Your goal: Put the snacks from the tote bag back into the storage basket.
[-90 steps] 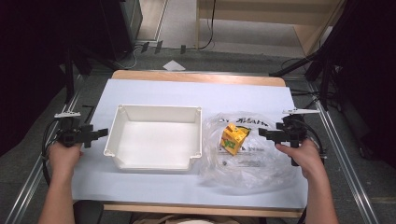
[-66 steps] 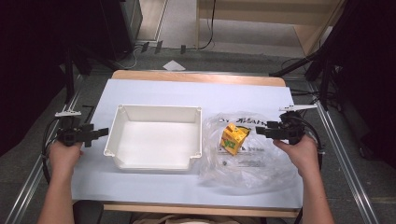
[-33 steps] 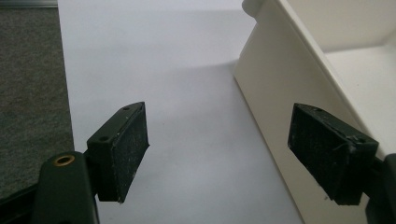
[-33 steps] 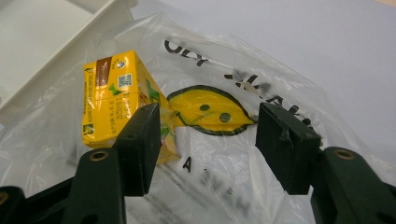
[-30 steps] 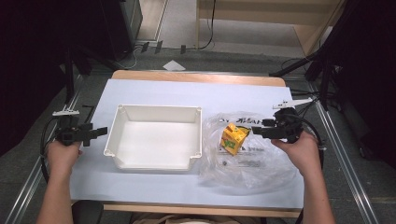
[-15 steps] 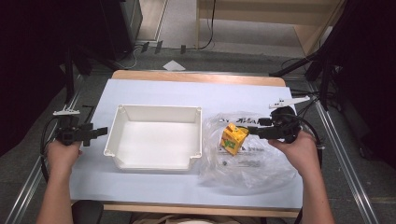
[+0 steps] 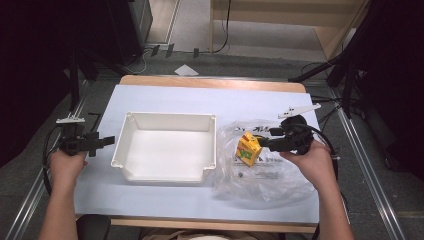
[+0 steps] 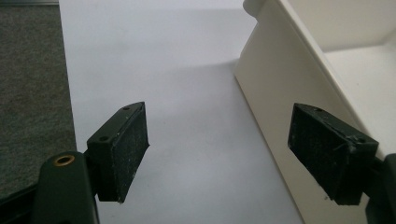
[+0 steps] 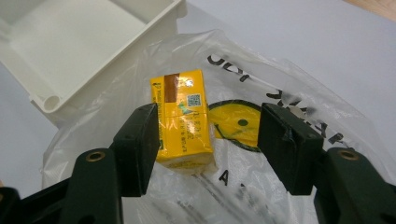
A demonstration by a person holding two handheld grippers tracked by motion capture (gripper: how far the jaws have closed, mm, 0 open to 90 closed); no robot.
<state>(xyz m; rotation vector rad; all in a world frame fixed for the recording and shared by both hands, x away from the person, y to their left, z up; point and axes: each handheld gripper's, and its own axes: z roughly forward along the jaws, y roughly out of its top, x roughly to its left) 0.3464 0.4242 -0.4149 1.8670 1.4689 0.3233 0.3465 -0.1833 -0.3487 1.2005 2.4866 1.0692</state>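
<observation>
Two open grippers are seen: the right gripper (image 9: 208, 140) has been brought up to the yellow carton (image 9: 183, 122) lying on the plastic bag (image 9: 299, 84), jaws straddling it unclosed, so grasping seems imminent; the left gripper (image 8: 233, 154) is held beside the white tray (image 8: 280, 74).

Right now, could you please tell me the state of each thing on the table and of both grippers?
Yellow carton: upright on the plastic bag, between the right gripper's jaws, one pad beside it, not clamped.
Plastic bag: clear, crumpled, lying flat beside the tray.
White tray: empty, right way up.
Right gripper: open, around the carton.
Left gripper: open, nothing between its jaws, beside the tray.
</observation>
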